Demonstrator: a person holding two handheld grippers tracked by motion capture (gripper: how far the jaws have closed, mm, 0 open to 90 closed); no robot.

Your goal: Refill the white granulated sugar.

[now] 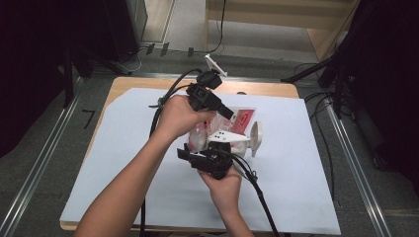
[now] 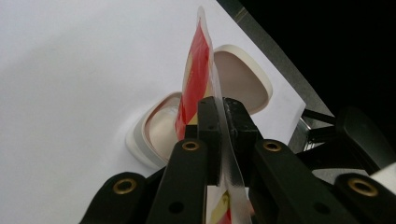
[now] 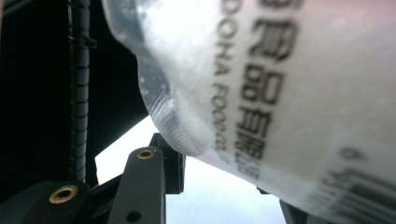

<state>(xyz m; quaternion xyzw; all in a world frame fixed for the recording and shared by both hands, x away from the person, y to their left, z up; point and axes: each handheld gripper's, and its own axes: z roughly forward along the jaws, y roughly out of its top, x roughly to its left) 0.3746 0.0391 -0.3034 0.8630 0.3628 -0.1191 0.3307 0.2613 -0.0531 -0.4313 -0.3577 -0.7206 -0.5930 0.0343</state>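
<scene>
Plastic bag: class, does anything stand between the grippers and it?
No. The left gripper is clamped on the plastic bag at its edge; the right gripper meets its lower part directly.

At centre frame in the high view, the bag point(image 1: 232, 129) is clear plastic with a red and white label; in the left gripper view its edge point(image 2: 198, 70) shows red with yellow. Its back point(image 3: 289, 84) bears black print and a barcode. The bowl point(image 2: 243, 77) is cream white. Both grippers point(image 1: 228, 112) point(image 1: 210, 154) are black with brass-coloured rivets. The sheet point(image 1: 296, 187) is white on a tan wooden table point(image 1: 123, 84).
</scene>
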